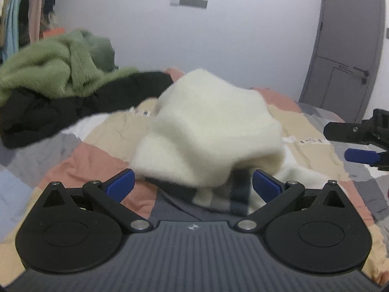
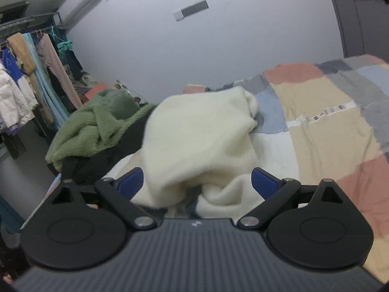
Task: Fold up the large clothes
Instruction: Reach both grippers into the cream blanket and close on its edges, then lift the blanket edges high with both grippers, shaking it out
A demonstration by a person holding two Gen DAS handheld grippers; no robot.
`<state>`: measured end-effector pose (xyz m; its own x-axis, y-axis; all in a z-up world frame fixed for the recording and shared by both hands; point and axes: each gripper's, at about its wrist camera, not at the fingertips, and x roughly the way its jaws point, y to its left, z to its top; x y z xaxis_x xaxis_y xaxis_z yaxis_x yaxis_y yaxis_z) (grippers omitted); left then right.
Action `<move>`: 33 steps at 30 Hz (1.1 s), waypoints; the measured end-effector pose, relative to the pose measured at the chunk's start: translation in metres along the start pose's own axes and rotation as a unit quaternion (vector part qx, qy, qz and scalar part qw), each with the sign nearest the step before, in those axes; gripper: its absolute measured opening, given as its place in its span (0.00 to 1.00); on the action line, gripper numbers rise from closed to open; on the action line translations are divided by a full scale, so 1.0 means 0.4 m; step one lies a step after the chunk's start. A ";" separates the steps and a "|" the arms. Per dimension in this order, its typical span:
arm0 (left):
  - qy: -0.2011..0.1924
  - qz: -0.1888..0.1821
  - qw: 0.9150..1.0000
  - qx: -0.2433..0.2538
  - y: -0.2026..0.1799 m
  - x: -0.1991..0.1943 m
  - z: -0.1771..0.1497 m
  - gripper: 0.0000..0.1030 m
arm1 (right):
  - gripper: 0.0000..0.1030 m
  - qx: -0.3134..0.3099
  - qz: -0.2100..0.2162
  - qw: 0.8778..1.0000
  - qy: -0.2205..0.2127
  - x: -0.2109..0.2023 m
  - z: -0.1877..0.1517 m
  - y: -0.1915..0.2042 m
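Cream fleece garment heaped on the patchwork bed, beside green and black clothes. Left gripper and right gripper: fingers spread, flanking the fleece's near edge.

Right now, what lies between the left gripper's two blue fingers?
In the left wrist view, the fluffy cream garment bunches between the open left gripper's fingers.
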<state>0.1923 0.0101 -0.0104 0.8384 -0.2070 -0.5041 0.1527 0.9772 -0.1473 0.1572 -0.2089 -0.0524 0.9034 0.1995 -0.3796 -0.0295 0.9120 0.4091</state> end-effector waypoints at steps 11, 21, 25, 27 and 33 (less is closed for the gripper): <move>0.027 -0.111 0.969 -0.218 0.213 0.251 -0.028 0.99 | 0.76 0.071 0.025 0.996 0.043 0.300 0.016 -0.152; 0.011 -0.153 0.938 -0.312 0.304 0.381 -0.073 0.67 | 0.75 0.087 0.087 0.988 0.090 0.437 0.004 -0.212; 0.027 -0.149 0.930 -0.335 0.324 0.394 -0.077 0.24 | 0.38 0.069 0.098 0.988 0.093 0.436 -0.005 -0.192; 0.033 -0.143 0.932 -0.332 0.328 0.393 -0.077 0.14 | 0.25 0.047 0.091 0.991 0.083 0.413 -0.004 -0.172; -0.044 -0.158 0.939 -0.303 0.309 0.280 -0.025 0.06 | 0.15 -0.027 0.084 0.996 0.029 0.317 0.036 -0.107</move>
<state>0.2999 0.1074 -0.0938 0.8452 -0.4521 -0.2851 0.0988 0.6564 -0.7479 0.2794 -0.2276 -0.1060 0.8574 0.3701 -0.3577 -0.2027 0.8816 0.4263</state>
